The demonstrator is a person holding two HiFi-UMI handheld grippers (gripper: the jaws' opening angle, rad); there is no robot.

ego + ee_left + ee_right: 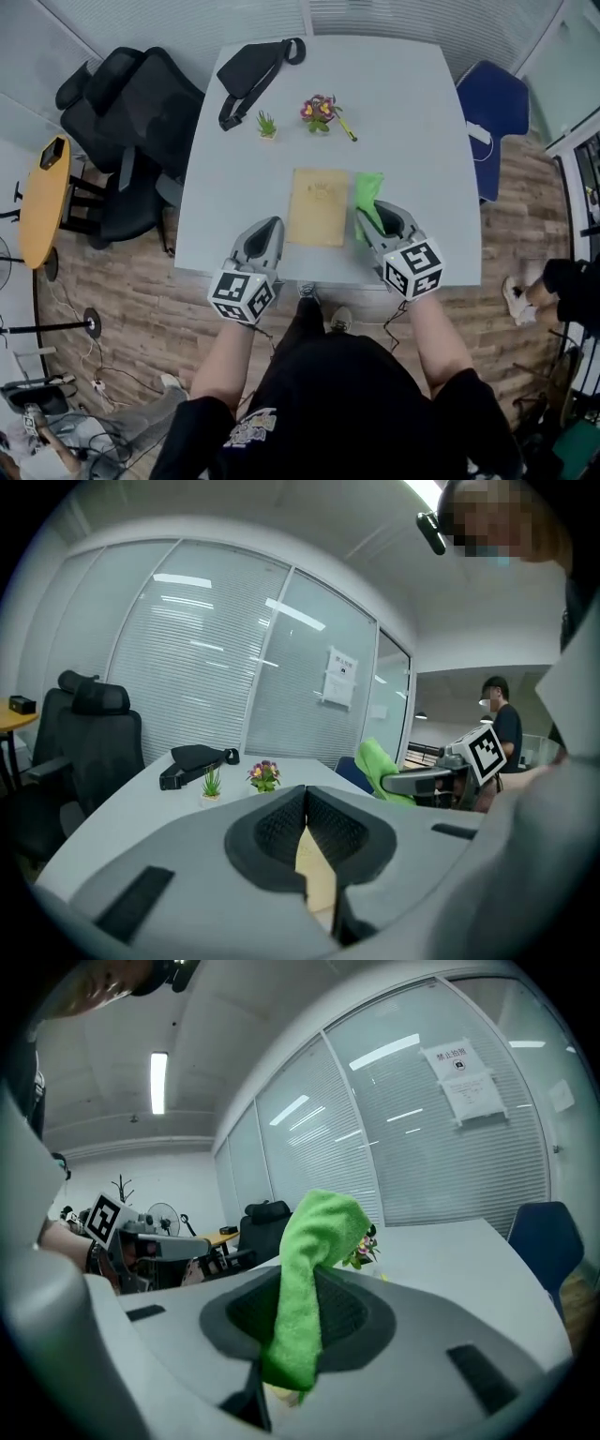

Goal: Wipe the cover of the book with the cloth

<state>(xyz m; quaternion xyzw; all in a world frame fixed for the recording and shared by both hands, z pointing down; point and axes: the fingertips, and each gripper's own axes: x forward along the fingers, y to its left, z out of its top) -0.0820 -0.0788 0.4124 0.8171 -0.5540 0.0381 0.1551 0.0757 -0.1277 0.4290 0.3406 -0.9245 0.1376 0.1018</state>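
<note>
A tan book (317, 206) lies flat on the white table (403, 122), near its front edge. My right gripper (369, 218) is shut on a green cloth (367, 191), which hangs just right of the book. In the right gripper view the cloth (314, 1269) stands up out of the closed jaws of the right gripper (300, 1290). My left gripper (273, 227) is shut with nothing in it, at the book's front left corner. In the left gripper view a strip of the book (316, 869) shows below the closed left gripper (306, 801), and the cloth (382, 764) is off to the right.
A black bag (253, 70), a small green plant (267, 125) and a pot of flowers (319, 112) sit at the table's far side. A black office chair (131, 122) stands left, a blue chair (492, 112) right, a yellow round table (42, 197) far left.
</note>
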